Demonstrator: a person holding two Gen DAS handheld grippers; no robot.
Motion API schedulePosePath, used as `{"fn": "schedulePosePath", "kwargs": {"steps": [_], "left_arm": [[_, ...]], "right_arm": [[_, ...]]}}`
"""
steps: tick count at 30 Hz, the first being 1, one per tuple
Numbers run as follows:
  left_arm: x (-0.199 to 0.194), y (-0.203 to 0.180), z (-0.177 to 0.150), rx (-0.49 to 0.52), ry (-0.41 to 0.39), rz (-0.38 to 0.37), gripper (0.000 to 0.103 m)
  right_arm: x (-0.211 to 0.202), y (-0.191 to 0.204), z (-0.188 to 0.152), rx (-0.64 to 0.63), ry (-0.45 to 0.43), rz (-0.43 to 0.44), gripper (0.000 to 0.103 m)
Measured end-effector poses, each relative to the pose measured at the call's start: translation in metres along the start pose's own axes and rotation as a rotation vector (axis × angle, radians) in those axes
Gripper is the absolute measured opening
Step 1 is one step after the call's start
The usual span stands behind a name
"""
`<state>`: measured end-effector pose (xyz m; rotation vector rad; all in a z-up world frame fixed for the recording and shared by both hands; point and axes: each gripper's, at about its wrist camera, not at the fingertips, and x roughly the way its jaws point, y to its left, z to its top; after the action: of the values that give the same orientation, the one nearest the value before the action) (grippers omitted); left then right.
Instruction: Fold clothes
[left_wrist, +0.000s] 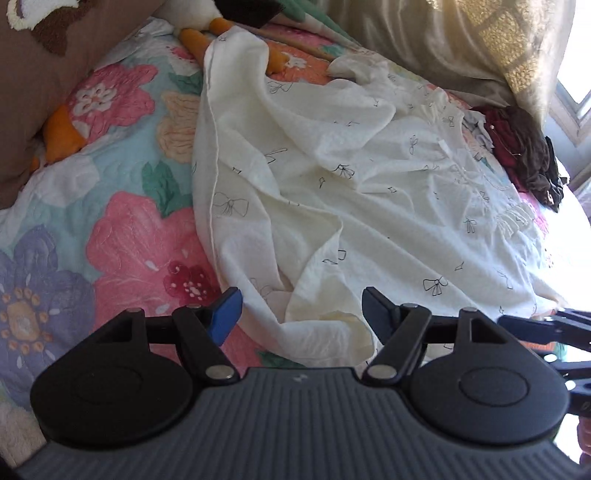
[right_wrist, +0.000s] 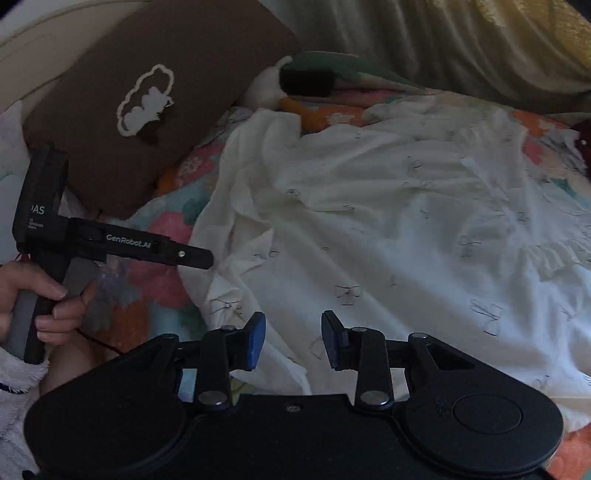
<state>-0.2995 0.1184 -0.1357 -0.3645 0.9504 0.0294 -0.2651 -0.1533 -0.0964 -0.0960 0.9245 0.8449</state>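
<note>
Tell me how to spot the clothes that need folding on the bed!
Find the bed's flowery quilt with big pink and purple blooms. Spread rumpled across its middle lies the cream garment, in front of the brown pillow. Tiny black bow drawings dotted all over it set it apart from the dark red and brown clothes pile at the far edge.

Both wrist views look steeply down, close over the bed (left_wrist: 122, 229). Each faces the same cream garment (left_wrist: 332, 192); the right view, nearer, also catches the left hand-held gripper (right_wrist: 210, 260).
</note>
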Motion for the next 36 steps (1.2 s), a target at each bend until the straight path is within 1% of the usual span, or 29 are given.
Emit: {"fn": "schedulePosePath", "kwargs": {"steps": [2,4,5,8,10,11,12,13,15,19,21,25,27,29,33,36], "left_arm": [[-0.006,0.004,0.002,0.025,-0.02,0.018,0.064],[-0.007,0.014,0.005,0.011,-0.015,0.023,0.064],[-0.007,0.02,0.005,-0.013,-0.01,0.018,0.064],[-0.004,0.038,0.006,-0.102,0.004,0.002,0.064],[0.0,0.044,0.006,-0.141,0.013,-0.009,0.064],[0.001,0.047,0.006,-0.158,0.016,-0.014,0.064],[0.002,0.049,0.007,-0.165,0.017,-0.022,0.064],[0.002,0.052,0.007,-0.177,0.013,-0.028,0.064],[0.0,0.06,0.008,-0.211,0.003,-0.036,0.064],[-0.003,0.074,0.009,-0.278,-0.011,-0.052,0.064],[-0.004,0.077,0.01,-0.296,-0.012,-0.063,0.064],[-0.009,0.077,0.009,-0.304,-0.028,-0.067,0.064],[-0.013,0.078,0.009,-0.305,-0.039,-0.06,0.064],[-0.017,0.081,0.009,-0.306,-0.05,-0.048,0.064],[-0.02,0.08,0.008,-0.301,-0.055,-0.029,0.064],[-0.02,0.068,0.007,-0.242,-0.046,-0.016,0.065]], "right_arm": [[0.026,0.021,0.002,-0.068,0.024,0.04,0.041],[0.045,0.037,0.006,-0.149,0.038,0.06,0.051],[0.053,0.043,0.009,-0.19,0.044,0.058,0.054],[0.074,0.052,0.018,-0.235,0.075,0.045,0.054],[0.083,0.06,0.02,-0.288,0.054,0.036,0.052],[0.087,0.063,0.02,-0.326,0.031,0.012,0.037],[0.092,0.063,0.021,-0.342,0.023,-0.015,0.011],[0.096,0.061,0.023,-0.329,0.03,-0.033,0.005],[0.092,0.052,0.028,-0.229,0.004,-0.023,0.004],[0.067,0.038,0.031,-0.029,-0.047,0.092,0.004],[0.058,0.037,0.027,0.064,-0.047,0.153,0.004],[0.048,0.046,0.015,0.17,-0.041,0.273,0.005],[0.048,0.053,0.009,0.2,-0.026,0.328,0.005],[0.049,0.061,0.005,0.194,-0.016,0.356,0.005],[0.059,0.071,-0.002,0.169,0.026,0.363,0.005],[0.063,0.073,-0.007,0.154,0.058,0.332,0.005]]}}
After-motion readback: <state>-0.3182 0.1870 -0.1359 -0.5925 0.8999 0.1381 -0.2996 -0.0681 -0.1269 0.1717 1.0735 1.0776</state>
